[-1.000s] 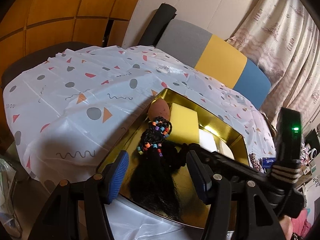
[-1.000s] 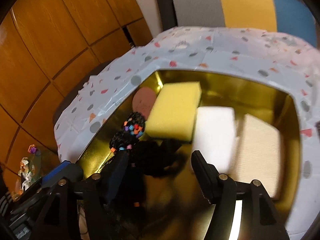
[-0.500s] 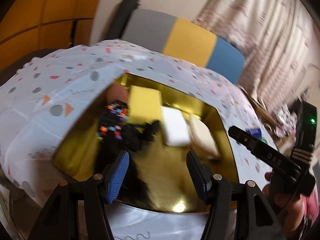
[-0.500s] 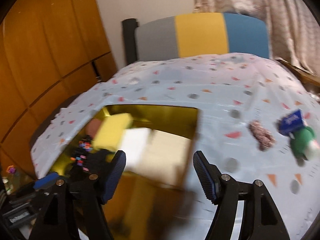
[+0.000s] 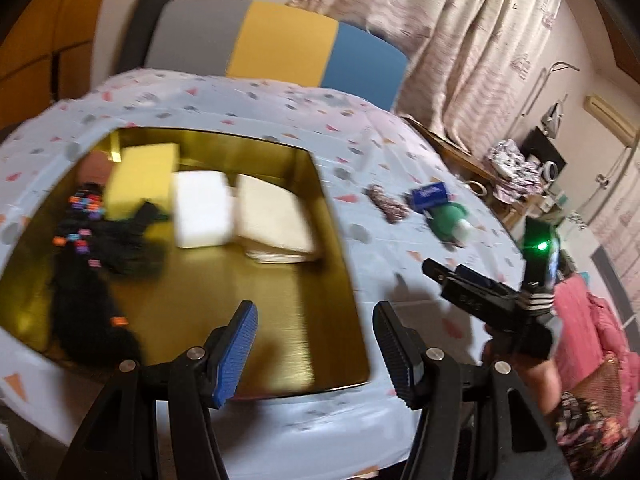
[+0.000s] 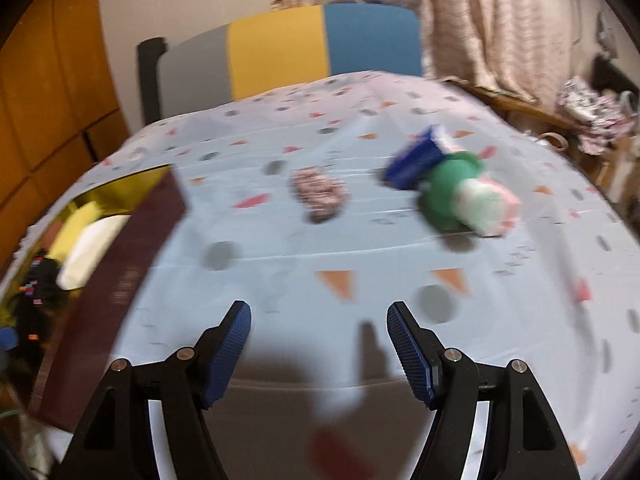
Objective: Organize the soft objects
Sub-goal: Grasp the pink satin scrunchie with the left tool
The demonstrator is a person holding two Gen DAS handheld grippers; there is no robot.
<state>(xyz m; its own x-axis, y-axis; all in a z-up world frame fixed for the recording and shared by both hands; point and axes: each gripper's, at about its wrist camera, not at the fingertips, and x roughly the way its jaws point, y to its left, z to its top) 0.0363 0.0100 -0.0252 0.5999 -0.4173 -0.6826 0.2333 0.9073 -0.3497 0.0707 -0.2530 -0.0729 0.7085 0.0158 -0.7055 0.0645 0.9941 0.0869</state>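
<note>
A gold tray (image 5: 280,312) lies on the patterned tablecloth and holds a yellow sponge (image 5: 140,176), a white sponge (image 5: 202,208), a cream pad (image 5: 272,216) and a black beaded wig (image 5: 88,264). On the cloth to its right lie a brown speckled scrunchie (image 6: 318,196), a blue packet (image 6: 416,156) and a green and white plush (image 6: 464,196). My left gripper (image 5: 314,344) is open and empty over the tray's near right corner. My right gripper (image 6: 318,344) is open and empty above bare cloth, short of the loose items; it also shows in the left wrist view (image 5: 480,296).
A chair with grey, yellow and blue panels (image 5: 276,44) stands behind the table. Curtains (image 5: 460,40) hang at the back right. A cluttered side shelf (image 5: 516,168) is to the right. The tray's dark outer wall (image 6: 120,280) is left of my right gripper.
Both grippers have swung to the right, away from the wig in the tray. The right gripper has left the tray and now faces the loose items on the cloth.
</note>
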